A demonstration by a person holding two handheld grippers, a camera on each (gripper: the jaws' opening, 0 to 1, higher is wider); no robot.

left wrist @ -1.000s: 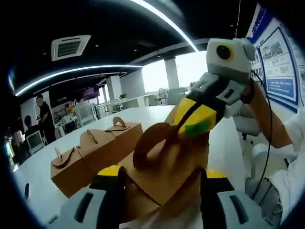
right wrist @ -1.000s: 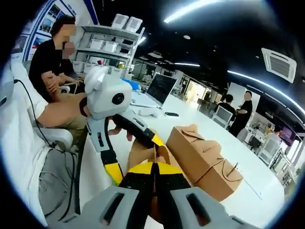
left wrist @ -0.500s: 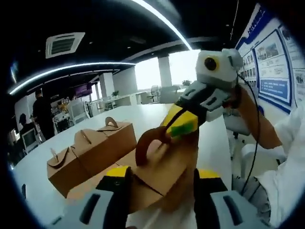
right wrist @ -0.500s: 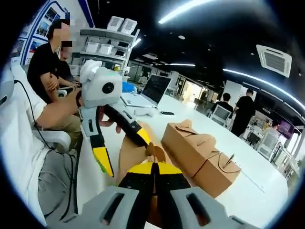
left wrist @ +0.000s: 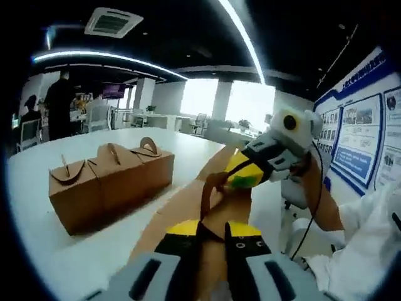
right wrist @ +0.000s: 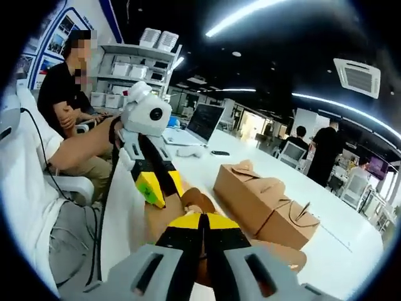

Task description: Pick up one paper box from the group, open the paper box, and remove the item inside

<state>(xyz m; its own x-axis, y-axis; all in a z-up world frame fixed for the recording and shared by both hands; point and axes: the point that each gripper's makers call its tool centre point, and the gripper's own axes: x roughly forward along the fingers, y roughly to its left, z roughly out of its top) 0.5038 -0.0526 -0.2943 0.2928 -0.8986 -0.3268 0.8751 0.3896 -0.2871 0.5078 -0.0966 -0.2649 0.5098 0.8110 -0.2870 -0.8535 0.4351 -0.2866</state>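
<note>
Both grippers pinch one brown paper box (left wrist: 207, 216) held above the white table (left wrist: 37, 182): left gripper (left wrist: 211, 229) and right gripper (right wrist: 202, 221) each pressed onto its handle flaps, near three grouped boxes (left wrist: 106, 179).

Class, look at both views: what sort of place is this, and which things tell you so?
Probably an open-plan office or lab: a long white table with an open laptop, shelves of white bins, information posters on the wall, and a ceiling air-conditioning unit.

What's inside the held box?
Cannot tell. The held box is pinched by the left gripper and right gripper; its cardboard hides any contents.
</note>
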